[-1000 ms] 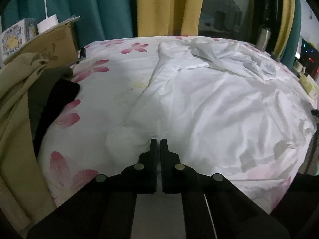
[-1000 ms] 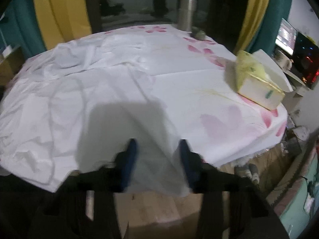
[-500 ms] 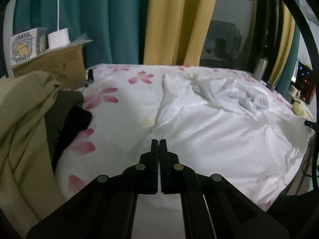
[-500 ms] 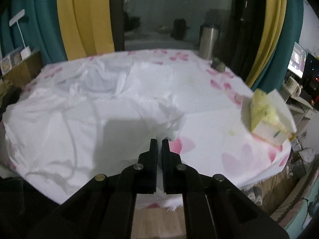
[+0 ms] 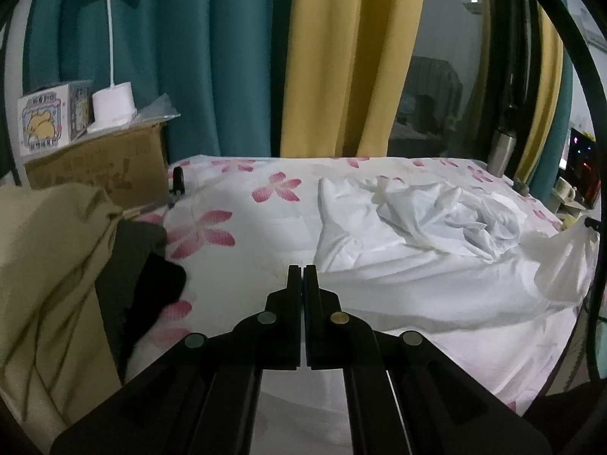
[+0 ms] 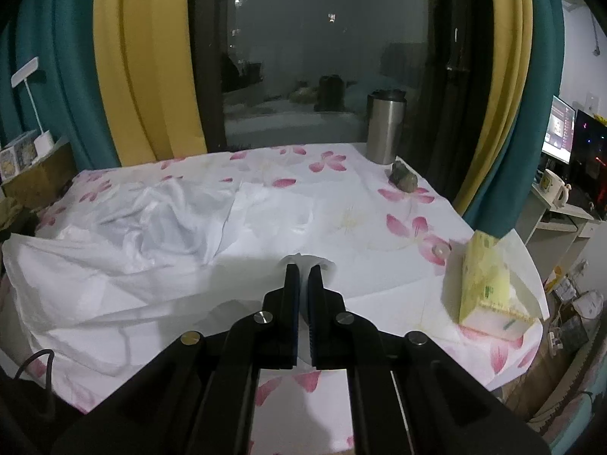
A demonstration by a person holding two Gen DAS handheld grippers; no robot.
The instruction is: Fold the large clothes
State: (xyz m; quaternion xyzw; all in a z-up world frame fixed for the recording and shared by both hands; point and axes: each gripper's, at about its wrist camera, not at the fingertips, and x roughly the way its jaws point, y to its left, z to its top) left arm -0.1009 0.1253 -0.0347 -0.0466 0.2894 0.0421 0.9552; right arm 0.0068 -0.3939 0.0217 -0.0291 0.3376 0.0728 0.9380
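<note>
Garment: we count one white garment (image 5: 428,261) (image 6: 125,261), spread and crumpled over the flowered sheet (image 5: 242,204) (image 6: 383,204) on the table.
Left tool: we see one left tool (image 5: 302,270), its two fingers pressed together with white cloth in the slit lower down, so it grips the garment's near edge.
Right tool: one right tool (image 6: 303,270), fingers closed on a raised bunch of the garment, which pokes up past the tips.
Steel cup: one steel cup (image 6: 386,126) (image 5: 501,151), upright at the far edge of the sheet, well apart from the garment.
Small dark lump: one (image 6: 403,178), just beside the steel cup; we cannot tell what it is.
Tissue pack: one yellow tissue pack (image 6: 489,284), near the sheet's right edge.
Cardboard box: one cardboard box (image 5: 98,167), left of the sheet, carrying one white lamp (image 5: 114,102).
Other clothes: one tan piece (image 5: 45,276) and one dark piece (image 5: 151,292), heaped left of the garment.
</note>
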